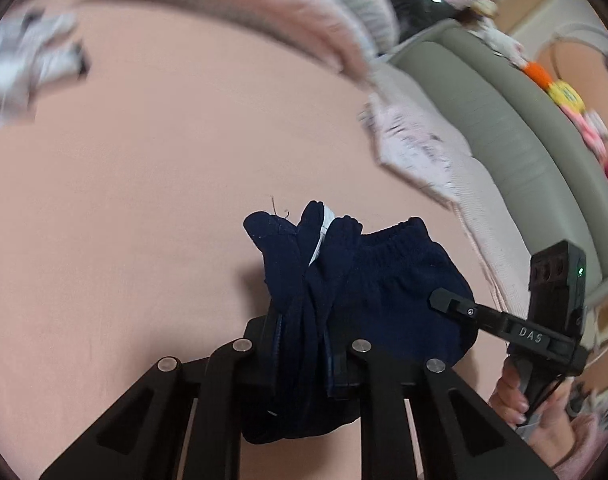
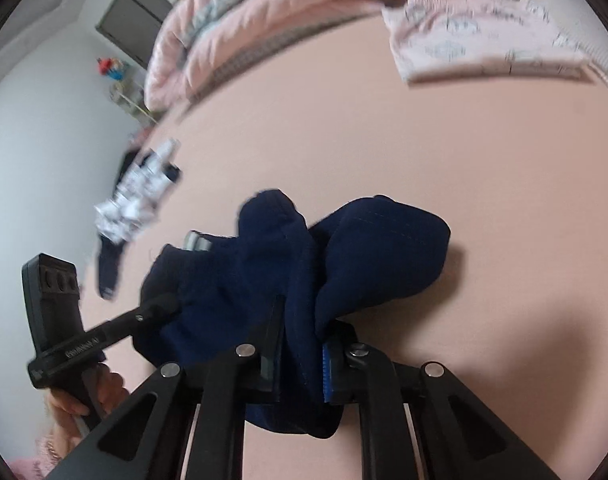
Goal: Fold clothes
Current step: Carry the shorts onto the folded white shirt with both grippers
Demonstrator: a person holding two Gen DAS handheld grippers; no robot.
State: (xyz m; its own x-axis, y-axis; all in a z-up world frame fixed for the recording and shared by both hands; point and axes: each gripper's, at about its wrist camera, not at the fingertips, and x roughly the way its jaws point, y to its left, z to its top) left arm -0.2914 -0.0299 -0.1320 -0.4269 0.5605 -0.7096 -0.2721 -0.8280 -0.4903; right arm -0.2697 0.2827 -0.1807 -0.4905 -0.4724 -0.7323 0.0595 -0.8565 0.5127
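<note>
Two grippers held the navy shorts (image 1: 383, 280) above the pink bed (image 1: 144, 200): my left gripper (image 1: 304, 364) and right gripper (image 2: 304, 360) each clamped bunched fabric. I judged both should separate evenly, tensioning the waistband before lowering. No containers were visible.

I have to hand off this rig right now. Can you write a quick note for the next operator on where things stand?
Left gripper: shut on the navy shorts, bunched near the elastic waistband.
Right gripper: shut on the same navy shorts, at another bunched part.
The shorts hang crumpled between both grippers over the pink bed sheet.
A folded pink patterned garment lies farther back; a black-and-white patterned garment lies unfolded near the bed's edge.
Left: spread the shorts flat, fold them, then the patterned piece.
</note>
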